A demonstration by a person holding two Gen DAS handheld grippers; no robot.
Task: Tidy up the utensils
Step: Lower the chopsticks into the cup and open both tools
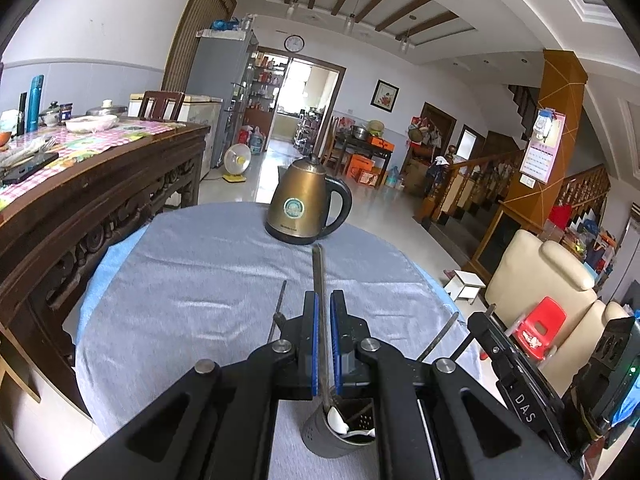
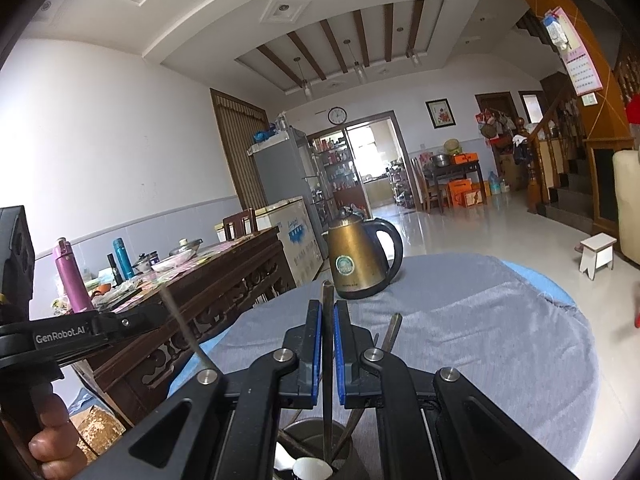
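Left gripper (image 1: 324, 344): clenched on a slim metal utensil handle (image 1: 319, 280); blue pads press it from both sides.
Right gripper (image 2: 328, 344): clenched on a second dark metal handle (image 2: 327, 320), same style of hold.
Holder: perforated metal utensil cup (image 1: 320, 436), directly below both grippers, standing on the grey cloth (image 1: 208, 272) of the round table.
Holder contents: white ceramic spoon (image 1: 334, 416), bowl end up, plus several dark sticks; exact count can't be told.
Lower ends: both held handles run down into the cup mouth; tips hidden, seated or not can't be told.
Long axis, left item: near upright, upper end leaning away from cam toward the brass kettle (image 1: 306, 204).
Long axis, right item: near upright too, top end reaching toward kettle base.
Loose items: none seen lying on the cloth.
Other sticks: two more handles (image 1: 278, 312) lean out of the cup at either side.
Progress (est.): late stage; most utensils already in the cup.
Remaining (est.): let go of both pieces so they settle in the cup.
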